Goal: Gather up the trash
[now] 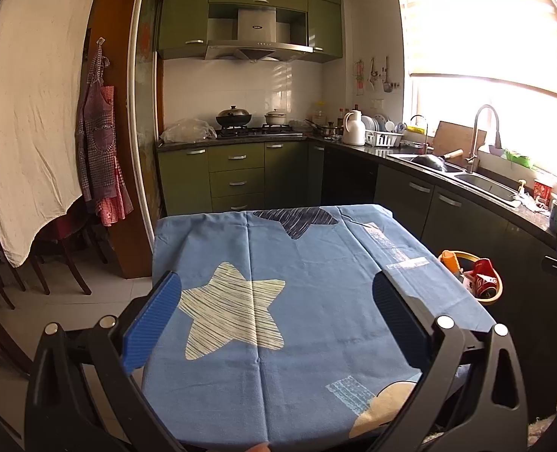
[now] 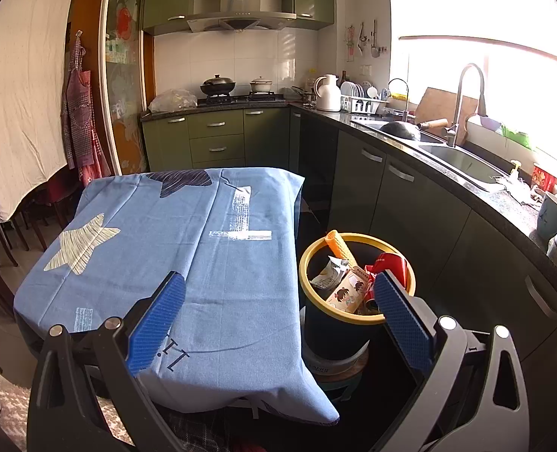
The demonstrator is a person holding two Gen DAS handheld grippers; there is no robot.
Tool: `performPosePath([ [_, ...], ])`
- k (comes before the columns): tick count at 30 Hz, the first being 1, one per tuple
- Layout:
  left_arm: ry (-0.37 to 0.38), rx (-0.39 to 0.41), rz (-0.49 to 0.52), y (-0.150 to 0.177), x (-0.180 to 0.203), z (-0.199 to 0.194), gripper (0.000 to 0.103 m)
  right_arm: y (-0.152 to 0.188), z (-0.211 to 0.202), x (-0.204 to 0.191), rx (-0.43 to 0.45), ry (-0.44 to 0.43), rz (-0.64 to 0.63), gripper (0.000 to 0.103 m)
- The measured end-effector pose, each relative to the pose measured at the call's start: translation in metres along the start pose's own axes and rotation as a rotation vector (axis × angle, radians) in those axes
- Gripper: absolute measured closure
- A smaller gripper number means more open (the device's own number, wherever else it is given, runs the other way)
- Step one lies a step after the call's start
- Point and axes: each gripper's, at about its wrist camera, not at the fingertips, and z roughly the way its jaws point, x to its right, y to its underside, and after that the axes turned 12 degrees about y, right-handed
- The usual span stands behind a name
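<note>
A dark bin with a yellow rim [image 2: 318, 248] stands on the floor right of the table; it also shows in the left wrist view [image 1: 495, 297]. It holds several pieces of trash: an orange corn-like piece [image 2: 338, 245], a red can [image 2: 391, 263], a printed carton [image 2: 348, 288] and crumpled wrappers. My left gripper [image 1: 276, 297] is open and empty above the blue star-patterned tablecloth [image 1: 316, 275]. My right gripper [image 2: 278, 297] is open and empty, its right finger in front of the bin's near rim, its left finger over the cloth [image 2: 203, 248].
Dark cabinets and a counter with a sink [image 2: 463, 158], faucet and mugs [image 2: 550, 214] run along the right. A stove with pots [image 2: 218, 86] stands at the back. A white sheet [image 1: 26, 105], an apron and wooden chairs [image 1: 71, 260] are at the left.
</note>
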Motion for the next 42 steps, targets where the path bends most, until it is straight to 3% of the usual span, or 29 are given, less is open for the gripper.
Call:
performPosePath([
  [42,0.027,-0.033,0.027,0.0025,0.0051,0.0072,0.006,0.0034,0.0033,-0.0036,-0.008,-0.002,-0.002,0.004],
])
